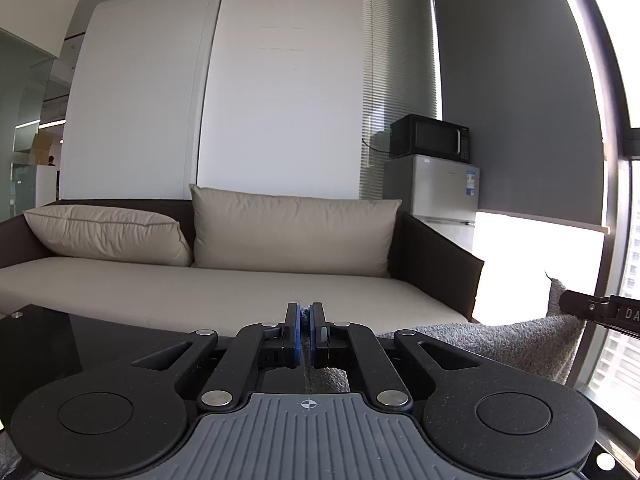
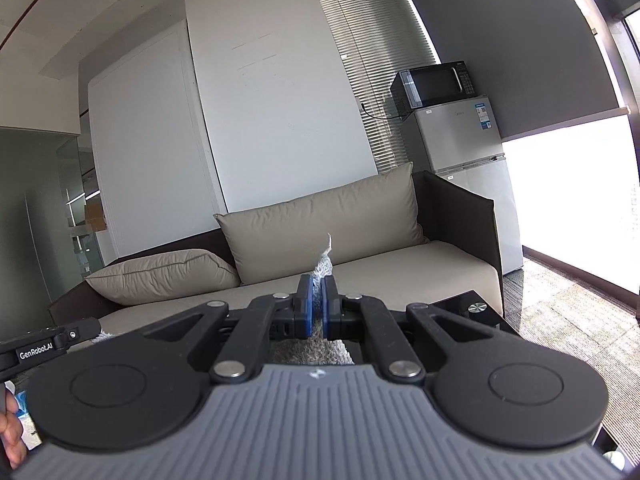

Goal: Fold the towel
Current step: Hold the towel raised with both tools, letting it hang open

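A grey fluffy towel [image 1: 500,344] is held up off the black glass table, stretched between both grippers. My left gripper [image 1: 305,322] is shut on one edge of the towel; cloth shows between its blue pads. My right gripper [image 2: 318,304] is shut on another corner of the towel [image 2: 326,264], whose tip sticks up above the pads. The right gripper also shows in the left wrist view [image 1: 600,310] at the far right, holding the towel's corner. The left gripper shows in the right wrist view [image 2: 52,344] at the far left.
A beige sofa [image 1: 200,292] with two cushions stands straight ahead, behind the black glass table [image 1: 60,340]. A white fridge [image 2: 472,148] with a black microwave [image 2: 434,84] on it stands at the right. Bright windows are on the right.
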`<control>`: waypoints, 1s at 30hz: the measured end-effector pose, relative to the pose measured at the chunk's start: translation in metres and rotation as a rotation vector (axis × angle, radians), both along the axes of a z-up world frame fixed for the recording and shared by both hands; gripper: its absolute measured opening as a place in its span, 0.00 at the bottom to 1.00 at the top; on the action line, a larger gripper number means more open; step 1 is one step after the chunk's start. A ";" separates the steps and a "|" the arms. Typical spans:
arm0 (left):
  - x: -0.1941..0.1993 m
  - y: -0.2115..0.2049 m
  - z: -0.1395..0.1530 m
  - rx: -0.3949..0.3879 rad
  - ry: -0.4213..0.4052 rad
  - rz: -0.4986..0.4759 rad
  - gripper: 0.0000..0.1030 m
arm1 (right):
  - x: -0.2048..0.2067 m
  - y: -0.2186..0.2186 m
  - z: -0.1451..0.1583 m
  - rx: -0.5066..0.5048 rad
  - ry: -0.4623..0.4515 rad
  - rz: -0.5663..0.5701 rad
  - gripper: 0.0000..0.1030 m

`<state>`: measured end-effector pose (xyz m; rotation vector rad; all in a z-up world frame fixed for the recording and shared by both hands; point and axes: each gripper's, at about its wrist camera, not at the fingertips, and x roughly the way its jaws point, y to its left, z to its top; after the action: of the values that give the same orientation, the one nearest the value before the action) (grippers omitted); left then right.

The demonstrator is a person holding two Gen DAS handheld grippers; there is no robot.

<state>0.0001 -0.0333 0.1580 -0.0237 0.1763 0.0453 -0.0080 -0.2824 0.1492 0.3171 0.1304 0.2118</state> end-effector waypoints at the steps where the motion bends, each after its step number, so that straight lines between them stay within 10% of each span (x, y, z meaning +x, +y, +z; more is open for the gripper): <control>1: 0.005 -0.001 -0.003 0.005 0.001 0.001 0.04 | 0.006 0.001 -0.004 -0.004 0.007 -0.002 0.04; 30: 0.127 0.016 -0.086 0.018 0.197 -0.017 0.04 | 0.145 0.006 -0.085 -0.073 0.211 -0.020 0.04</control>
<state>0.1267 -0.0170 0.0723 0.0006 0.3733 0.0324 0.1372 -0.2763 0.0639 0.2673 0.3421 0.1529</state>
